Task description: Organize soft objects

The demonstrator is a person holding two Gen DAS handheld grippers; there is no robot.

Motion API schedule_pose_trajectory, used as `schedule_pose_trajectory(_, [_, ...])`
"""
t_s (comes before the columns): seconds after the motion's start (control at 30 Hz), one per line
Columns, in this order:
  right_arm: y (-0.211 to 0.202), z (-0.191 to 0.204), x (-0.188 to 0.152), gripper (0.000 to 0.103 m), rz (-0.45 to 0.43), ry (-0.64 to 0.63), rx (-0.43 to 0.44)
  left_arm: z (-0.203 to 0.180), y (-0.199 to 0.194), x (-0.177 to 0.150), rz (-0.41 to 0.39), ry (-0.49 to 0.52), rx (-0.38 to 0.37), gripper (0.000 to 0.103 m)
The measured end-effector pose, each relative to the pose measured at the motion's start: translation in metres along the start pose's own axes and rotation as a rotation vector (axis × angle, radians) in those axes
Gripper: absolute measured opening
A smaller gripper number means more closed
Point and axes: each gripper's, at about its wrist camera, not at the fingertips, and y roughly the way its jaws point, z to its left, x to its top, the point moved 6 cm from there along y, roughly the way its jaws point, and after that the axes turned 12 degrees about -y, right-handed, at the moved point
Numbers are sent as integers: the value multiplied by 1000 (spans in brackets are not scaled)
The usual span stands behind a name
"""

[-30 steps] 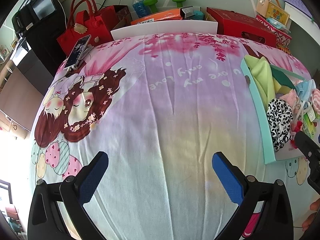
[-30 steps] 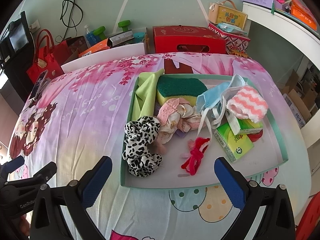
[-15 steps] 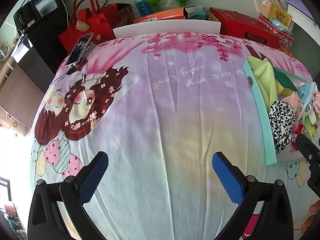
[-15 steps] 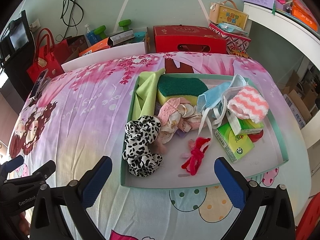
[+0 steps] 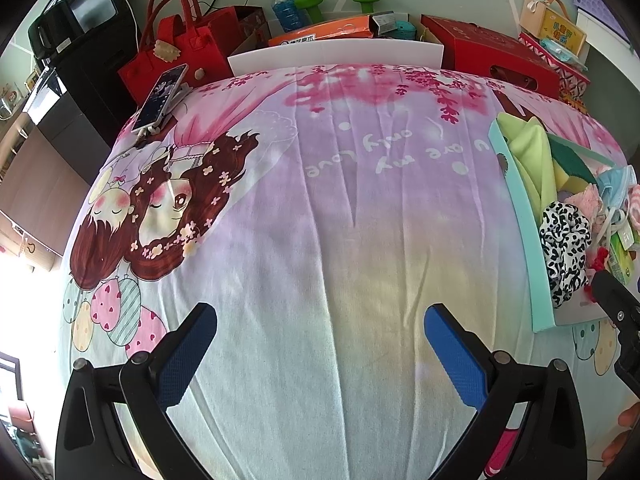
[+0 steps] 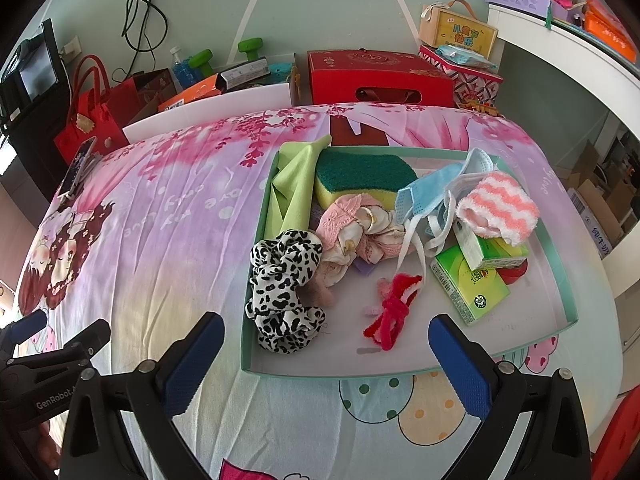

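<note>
While both grippers hover empty above a bed covered in a cartoon-print sheet [image 5: 320,220], every soft thing in view already sits inside a shallow teal tray [image 6: 560,264]. The left gripper [image 5: 320,330] has its blue fingers spread wide over bare sheet, well left of the tray. The right gripper [image 6: 326,340] also has its fingers wide apart, poised at the tray's near edge.

Inside the tray lie a leopard-print scrunchie [image 6: 282,276], a green cloth [image 6: 294,188], a green-and-yellow sponge [image 6: 360,178], a bundle of pink fabric [image 6: 360,228], a blue face mask [image 6: 436,192], a striped pink sock [image 6: 498,204], a red fuzzy twist [image 6: 394,304] and green tissue packs [image 6: 470,284], loosely heaped and overlapping.

This could be a jumble waiting to be sorted out, or a finished gathering of items into the tray; the scene fits either. Any pick here would call for a soft, shallow pinch on one item without snagging the mask's loops.
</note>
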Motion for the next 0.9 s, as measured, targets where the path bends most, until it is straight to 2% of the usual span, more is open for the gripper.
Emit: schedule_pose_trajectory(0.9, [1, 1, -1, 103, 3, -2, 0, -2, -8, 3, -35, -9, -13, 103])
